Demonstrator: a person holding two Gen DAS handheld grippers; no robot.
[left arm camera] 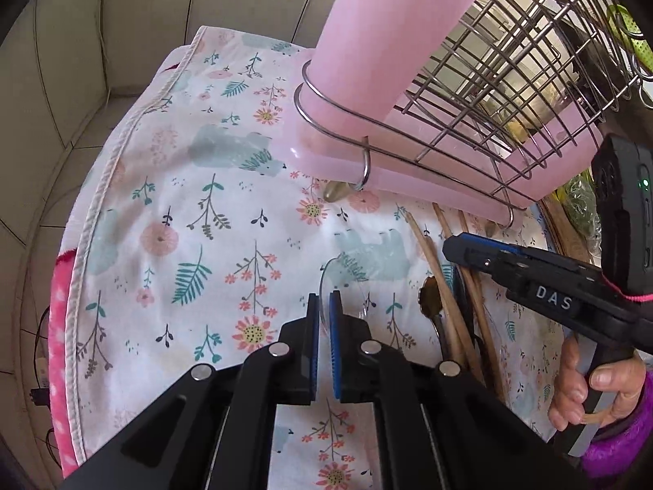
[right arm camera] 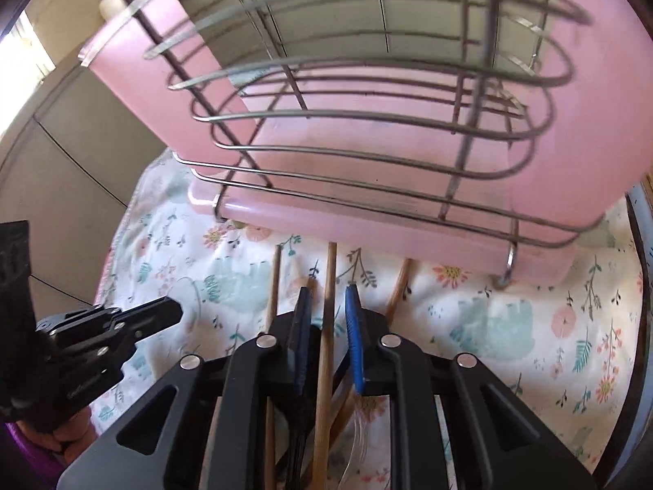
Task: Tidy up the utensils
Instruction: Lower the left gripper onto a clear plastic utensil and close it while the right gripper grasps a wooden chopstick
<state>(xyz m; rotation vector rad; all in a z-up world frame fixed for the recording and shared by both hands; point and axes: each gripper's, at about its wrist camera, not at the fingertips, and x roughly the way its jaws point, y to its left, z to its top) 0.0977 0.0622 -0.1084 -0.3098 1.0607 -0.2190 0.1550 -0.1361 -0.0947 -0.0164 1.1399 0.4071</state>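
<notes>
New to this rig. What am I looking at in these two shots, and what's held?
No robot: a person holds a black two-finger gripper in each hand, with a camera looking along its fingers. First picture is from the left gripper, second from the right gripper; the person's hand grips the right one. A flower-printed white cloth carries a steel wire rack with pink plastic liners, loose wooden chopsticks and a metal spoon. The left gripper is shut on a clear plastic utensil, likely a spoon. The right one straddles one chopstick, pads apparently not pressing yet.
</notes>
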